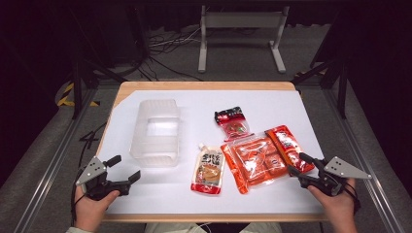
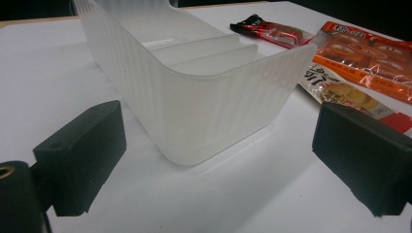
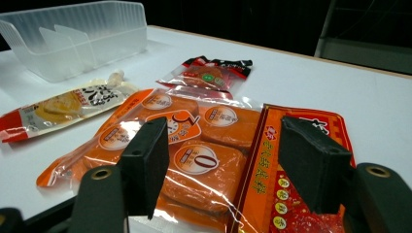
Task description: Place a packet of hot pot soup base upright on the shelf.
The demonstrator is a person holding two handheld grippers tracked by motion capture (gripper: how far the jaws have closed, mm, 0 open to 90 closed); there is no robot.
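Note:
A clear ribbed plastic bin (image 1: pixel 155 132) (image 2: pixel 204 92) (image 3: pixel 77 34) stands empty on the left half of the white table top. Right of it lie a spouted sauce pouch (image 1: pixel 209 170) (image 3: pixel 63 104), a large orange pack of wrapped pieces (image 1: pixel 255 160) (image 3: pixel 184 145), a red flat packet (image 1: pixel 289 145) (image 3: pixel 296 194) and a small dark-topped red packet (image 1: pixel 232 121) (image 3: pixel 209 73). My left gripper (image 1: pixel 124 168) (image 2: pixel 218 170) is open just in front of the bin's near wall. My right gripper (image 1: pixel 297 164) (image 3: pixel 226 165) is open over the near edge of the orange pack and red packet.
The white sheet (image 1: pixel 272 104) covers a wooden table (image 1: pixel 204 86) framed by metal rails (image 1: pixel 53 160). Behind the table are floor cables (image 1: pixel 165 43) and a white stand (image 1: pixel 240 34). Bare sheet lies along the front edge between my hands.

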